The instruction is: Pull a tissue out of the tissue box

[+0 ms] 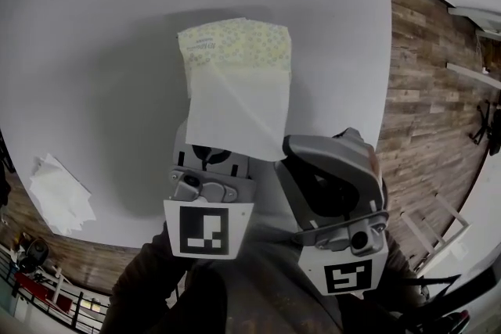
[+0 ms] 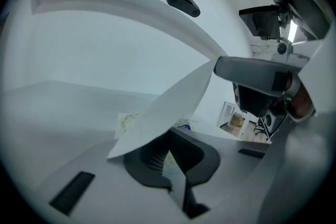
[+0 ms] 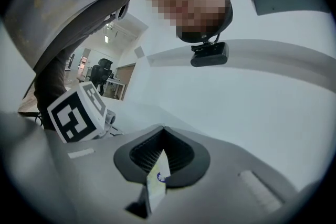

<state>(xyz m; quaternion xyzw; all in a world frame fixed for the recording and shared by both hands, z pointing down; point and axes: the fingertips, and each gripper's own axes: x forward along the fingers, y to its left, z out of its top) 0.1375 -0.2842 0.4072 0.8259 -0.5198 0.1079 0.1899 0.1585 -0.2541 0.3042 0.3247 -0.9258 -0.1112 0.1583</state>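
Note:
A soft tissue pack (image 1: 235, 41) with a yellow pattern lies on the white round table (image 1: 94, 51). One white tissue (image 1: 235, 112) stretches from its top towards me. My right gripper (image 1: 301, 149) is shut on that tissue's near corner and holds it up off the pack. In the left gripper view the sheet (image 2: 163, 113) slants up to the right gripper (image 2: 223, 68). My left gripper (image 1: 207, 152) sits just under the sheet, its tips hidden. Its jaws (image 2: 170, 165) look shut, with a pale sliver in the slit. I cannot tell if it pinches the pack (image 2: 126, 120).
Crumpled used tissues (image 1: 59, 195) lie near the table's left front edge. Wooden floor (image 1: 423, 90) shows past the table's right rim. The left gripper's marker cube (image 3: 79, 113) shows close beside the right gripper (image 3: 157, 176).

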